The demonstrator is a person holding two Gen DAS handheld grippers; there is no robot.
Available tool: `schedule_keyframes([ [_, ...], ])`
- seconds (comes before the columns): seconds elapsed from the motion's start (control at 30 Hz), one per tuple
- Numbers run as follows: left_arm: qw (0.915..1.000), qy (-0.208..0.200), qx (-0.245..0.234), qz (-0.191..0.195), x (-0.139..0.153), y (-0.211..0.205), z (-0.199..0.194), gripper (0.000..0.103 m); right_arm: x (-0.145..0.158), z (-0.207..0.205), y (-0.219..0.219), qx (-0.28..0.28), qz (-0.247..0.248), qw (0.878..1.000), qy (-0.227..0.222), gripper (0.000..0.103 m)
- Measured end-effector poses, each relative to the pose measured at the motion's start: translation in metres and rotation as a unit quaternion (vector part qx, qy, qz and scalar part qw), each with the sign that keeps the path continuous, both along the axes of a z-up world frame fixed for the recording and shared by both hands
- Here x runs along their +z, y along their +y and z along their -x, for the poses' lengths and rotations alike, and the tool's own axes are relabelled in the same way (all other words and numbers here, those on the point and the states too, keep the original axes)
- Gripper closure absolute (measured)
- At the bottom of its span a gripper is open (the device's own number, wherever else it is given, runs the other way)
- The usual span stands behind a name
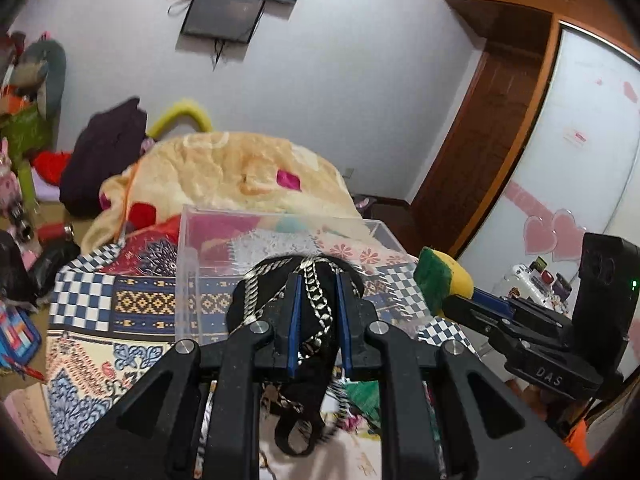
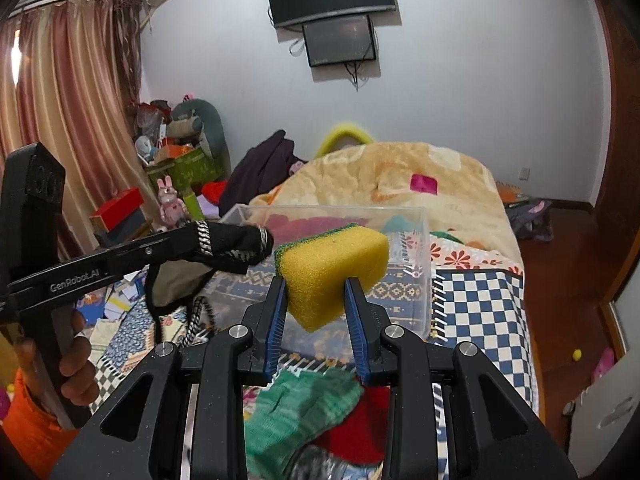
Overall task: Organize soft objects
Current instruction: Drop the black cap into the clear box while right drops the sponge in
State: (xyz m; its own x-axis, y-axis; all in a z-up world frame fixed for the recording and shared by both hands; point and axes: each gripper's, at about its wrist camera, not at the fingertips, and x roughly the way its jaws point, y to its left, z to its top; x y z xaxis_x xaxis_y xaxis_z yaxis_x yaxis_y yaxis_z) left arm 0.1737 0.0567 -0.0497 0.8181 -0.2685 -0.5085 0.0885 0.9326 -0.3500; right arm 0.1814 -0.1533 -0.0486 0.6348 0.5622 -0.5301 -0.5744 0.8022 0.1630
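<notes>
My left gripper (image 1: 318, 280) is shut on a black cloth item with silver braid trim (image 1: 316, 312), held above the bed just in front of a clear plastic box (image 1: 192, 248). The item also shows in the right wrist view (image 2: 228, 246), its straps hanging down. My right gripper (image 2: 316, 280) is shut on a yellow sponge with a green scouring side (image 2: 334, 268), held above the near edge of the clear box (image 2: 424, 240). In the left wrist view the sponge (image 1: 444, 280) is to the right of my left gripper.
The box stands on a patchwork bedspread (image 1: 132, 300). A beige blanket (image 2: 400, 184) is heaped behind it. Green and red knit cloths (image 2: 308, 408) lie on the bed below my right gripper. Clutter and toys (image 2: 180, 160) fill the left corner. A wardrobe (image 1: 580, 140) stands right.
</notes>
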Motion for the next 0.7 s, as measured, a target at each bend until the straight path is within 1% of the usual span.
schedule_keyframes([
  [0.2,0.9993,0.020,0.016,-0.026,-0.008,0.004,-0.028,0.087,-0.005,-0.019,0.011,0.008,0.018,0.999,0.026,0.076],
  [0.3,0.9985,0.035,0.021,-0.036,-0.014,0.007,-0.039,0.087,-0.009,-0.026,0.020,0.009,0.036,0.999,0.032,0.076],
  [0.4,0.9980,0.051,0.016,-0.033,-0.020,0.009,-0.049,0.087,-0.015,-0.036,0.027,0.011,0.053,0.998,0.044,0.076],
  [0.53,0.9965,0.070,0.016,-0.042,-0.028,0.009,-0.059,0.087,-0.022,-0.044,0.037,0.013,0.078,0.995,0.058,0.076],
  [0.6,0.9957,0.074,0.013,-0.053,-0.030,0.006,-0.059,0.086,-0.027,-0.045,0.041,0.019,0.091,0.994,0.065,0.076],
  [0.67,0.9949,0.073,0.016,-0.068,-0.029,0.002,-0.055,0.083,-0.029,-0.045,0.043,0.021,0.098,0.993,0.067,0.075],
  [0.7,0.9946,0.071,0.018,-0.075,-0.028,0.001,-0.053,0.076,-0.029,-0.045,0.043,0.018,0.099,0.993,0.065,0.075],
])
